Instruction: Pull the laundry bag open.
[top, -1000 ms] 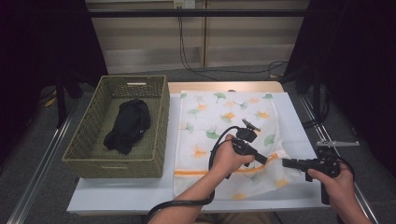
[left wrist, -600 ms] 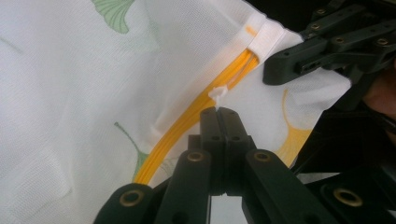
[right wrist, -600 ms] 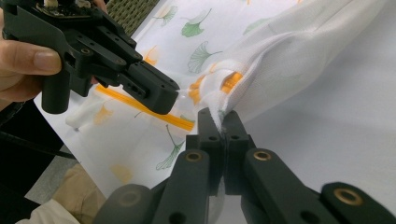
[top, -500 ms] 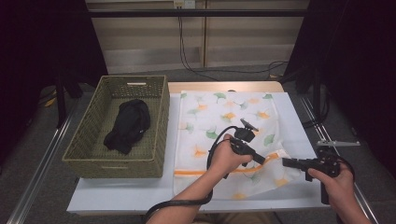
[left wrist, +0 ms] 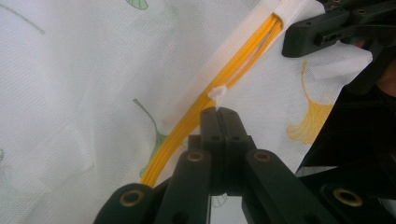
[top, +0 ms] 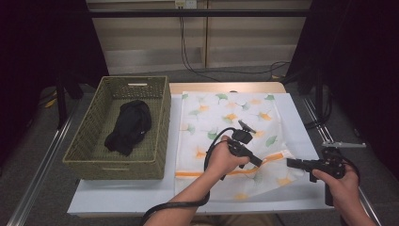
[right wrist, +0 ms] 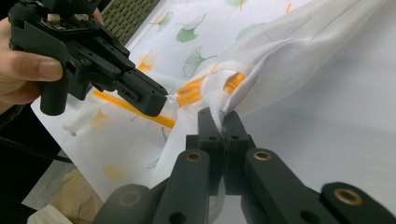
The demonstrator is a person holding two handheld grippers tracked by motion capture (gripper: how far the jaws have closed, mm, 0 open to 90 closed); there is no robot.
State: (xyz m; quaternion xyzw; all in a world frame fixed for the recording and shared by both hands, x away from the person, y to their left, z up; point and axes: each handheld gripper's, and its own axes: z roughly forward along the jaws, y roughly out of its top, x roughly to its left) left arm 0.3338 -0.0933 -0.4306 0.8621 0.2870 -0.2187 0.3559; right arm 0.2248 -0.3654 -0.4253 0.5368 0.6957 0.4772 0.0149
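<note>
A white cloth [top: 226, 113] printed with green and orange ginkgo leaves lies spread on the table, an orange band [top: 235, 171] running near its front edge. My left gripper [top: 259, 162] is shut on a small pinch of the cloth [left wrist: 218, 92] right beside the orange band [left wrist: 243, 65]. My right gripper [top: 289, 163] is shut on the cloth's right edge [right wrist: 261, 60], which is lifted and bunched at its tips [right wrist: 219, 119]. The two grippers face each other a short way apart, and the left gripper [right wrist: 156, 105] shows in the right gripper view.
A green woven basket [top: 162, 122] stands at the table's left with a black garment [top: 129, 125] inside it. The white tabletop [top: 301, 122] runs past the cloth on the right. Dark floor and cables lie beyond the far edge.
</note>
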